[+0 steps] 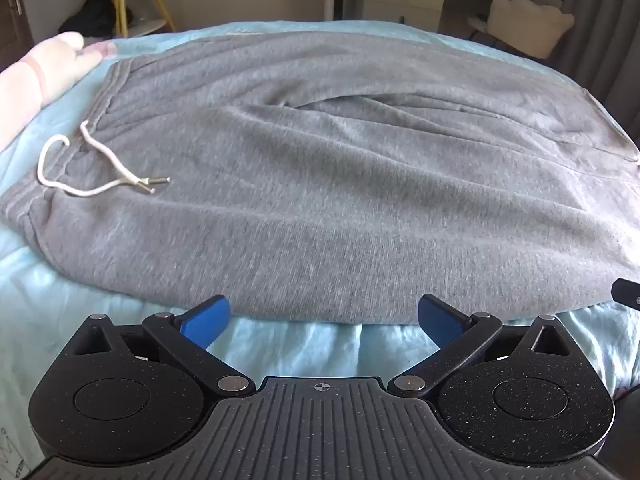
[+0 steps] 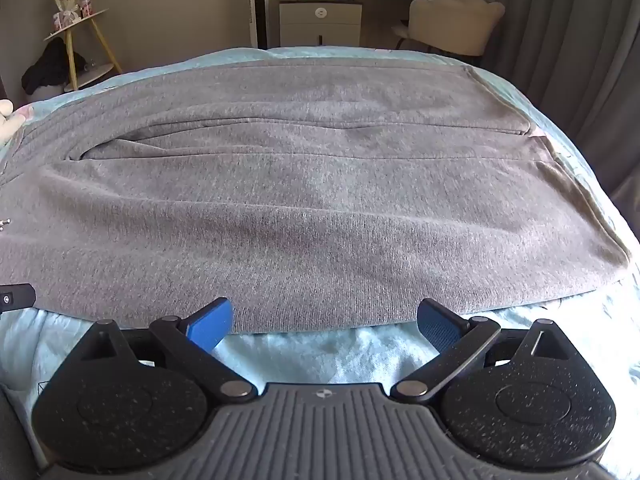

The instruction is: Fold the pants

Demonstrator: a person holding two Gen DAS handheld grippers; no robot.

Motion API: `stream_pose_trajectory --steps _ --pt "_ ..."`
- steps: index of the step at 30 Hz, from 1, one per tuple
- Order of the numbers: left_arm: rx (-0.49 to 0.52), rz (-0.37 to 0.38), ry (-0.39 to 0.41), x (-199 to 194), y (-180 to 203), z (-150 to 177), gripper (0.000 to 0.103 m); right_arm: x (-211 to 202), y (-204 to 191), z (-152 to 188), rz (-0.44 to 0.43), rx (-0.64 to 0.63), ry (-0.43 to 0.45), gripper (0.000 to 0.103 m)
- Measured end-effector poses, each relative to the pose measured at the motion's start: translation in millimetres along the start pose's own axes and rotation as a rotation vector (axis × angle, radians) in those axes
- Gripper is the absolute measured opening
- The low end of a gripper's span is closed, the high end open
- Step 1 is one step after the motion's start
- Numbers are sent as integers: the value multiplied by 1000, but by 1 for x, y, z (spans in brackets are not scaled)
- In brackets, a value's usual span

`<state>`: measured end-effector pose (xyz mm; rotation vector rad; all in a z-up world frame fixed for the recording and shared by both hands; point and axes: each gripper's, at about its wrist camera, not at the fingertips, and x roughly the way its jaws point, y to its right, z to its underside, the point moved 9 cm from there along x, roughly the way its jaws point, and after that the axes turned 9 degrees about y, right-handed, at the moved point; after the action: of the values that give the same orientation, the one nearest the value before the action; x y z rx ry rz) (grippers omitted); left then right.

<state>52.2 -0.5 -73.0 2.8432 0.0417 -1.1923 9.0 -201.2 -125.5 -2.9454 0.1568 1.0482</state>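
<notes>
Hovering over the gray pants [image 1: 320, 184] on the blue sheet [image 1: 300, 352], the left gripper [image 1: 324, 314] is spreading wide, gripping nothing. The right gripper [image 2: 325, 316] is gaping equally, empty.

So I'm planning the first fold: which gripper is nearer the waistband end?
Left. The left gripper sees the waistband's white drawstring close by on the pants; the right gripper faces the leg end. Both are open.

pants [image 2: 320, 200]: left end with the waistband runs off the frame edge, far left of the right fingers [image 2: 210, 324]
drawstring [image 1: 92, 168]: only its tips peek in at the right view's left edge
pale thing [image 1: 40, 76] far left of the left fingers [image 1: 206, 320]: cropped and blurry, can't tell what it is
</notes>
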Motion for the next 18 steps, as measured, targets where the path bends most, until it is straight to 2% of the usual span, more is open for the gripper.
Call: stream_pose_trajectory --steps 9,18 --pt "18 7 12 4 -9 8 103 1 2 0 -5 -9 0 99" --pt "26 -17 -3 2 -1 4 103 0 4 0 -5 20 -3 99"
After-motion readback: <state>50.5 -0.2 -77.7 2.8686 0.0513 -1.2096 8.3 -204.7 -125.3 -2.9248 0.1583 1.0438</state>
